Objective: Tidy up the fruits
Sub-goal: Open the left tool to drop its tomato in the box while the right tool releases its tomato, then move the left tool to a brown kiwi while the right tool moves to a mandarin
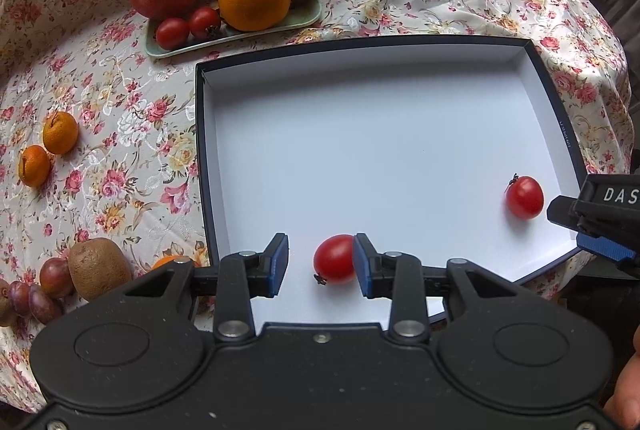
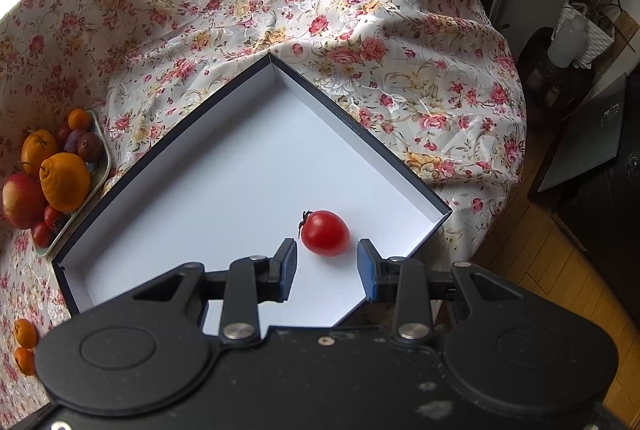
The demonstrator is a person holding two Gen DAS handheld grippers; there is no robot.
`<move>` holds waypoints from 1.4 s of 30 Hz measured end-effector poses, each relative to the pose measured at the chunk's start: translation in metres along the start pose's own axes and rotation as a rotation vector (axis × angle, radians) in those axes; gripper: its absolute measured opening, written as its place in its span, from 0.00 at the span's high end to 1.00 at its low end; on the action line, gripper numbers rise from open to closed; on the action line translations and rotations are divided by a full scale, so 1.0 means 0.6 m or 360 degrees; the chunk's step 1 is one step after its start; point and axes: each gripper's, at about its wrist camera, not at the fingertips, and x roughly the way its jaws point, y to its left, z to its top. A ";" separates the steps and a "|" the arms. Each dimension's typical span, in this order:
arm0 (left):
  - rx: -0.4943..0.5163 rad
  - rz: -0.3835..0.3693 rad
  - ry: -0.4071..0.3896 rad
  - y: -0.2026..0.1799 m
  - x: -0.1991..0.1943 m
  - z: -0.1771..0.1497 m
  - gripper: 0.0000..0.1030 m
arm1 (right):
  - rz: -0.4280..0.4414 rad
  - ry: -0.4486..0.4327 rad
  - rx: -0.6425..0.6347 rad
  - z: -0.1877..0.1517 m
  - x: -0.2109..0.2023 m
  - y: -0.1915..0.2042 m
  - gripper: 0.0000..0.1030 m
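Kiwi (image 1: 98,268) in left view only

I see two red tomatoes (image 1: 335,259) (image 1: 525,197) on the box's (image 1: 400,134) white floor, its rim dark navy, on rose-patterned cloth (image 1: 120,134).

Right claw (image 1: 596,226) cut off by frame edge.

Cherry tomato (image 2: 324,232) — just beyond parted right gripper (image 2: 327,266)
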 end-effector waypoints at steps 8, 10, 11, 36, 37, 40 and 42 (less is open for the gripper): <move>-0.0035 0.0031 0.0029 0.033 -0.008 -0.004 0.57 | -0.0033 0.0167 -0.0035 -0.016 0.013 0.030 0.65; -0.0054 0.0036 0.0031 0.045 -0.012 -0.004 0.57 | -0.0013 0.0184 -0.0033 -0.021 0.011 0.041 0.65; -0.0060 0.0040 0.0032 0.051 -0.014 -0.004 0.57 | -0.0005 0.0188 -0.0038 -0.023 0.009 0.047 0.65; -0.0380 0.0109 0.0027 0.291 -0.069 -0.030 0.57 | 0.0208 0.0292 -0.0334 -0.124 -0.030 0.248 0.65; -0.0390 0.0117 0.0022 0.301 -0.071 -0.031 0.57 | 0.0218 0.0300 -0.0354 -0.129 -0.030 0.257 0.65; -0.0418 0.0137 0.0017 0.328 -0.074 -0.036 0.57 | 0.0250 0.0329 -0.0408 -0.145 -0.030 0.284 0.65; -0.0438 0.0149 0.0020 0.348 -0.075 -0.041 0.57 | 0.0277 0.0354 -0.0434 -0.156 -0.029 0.300 0.65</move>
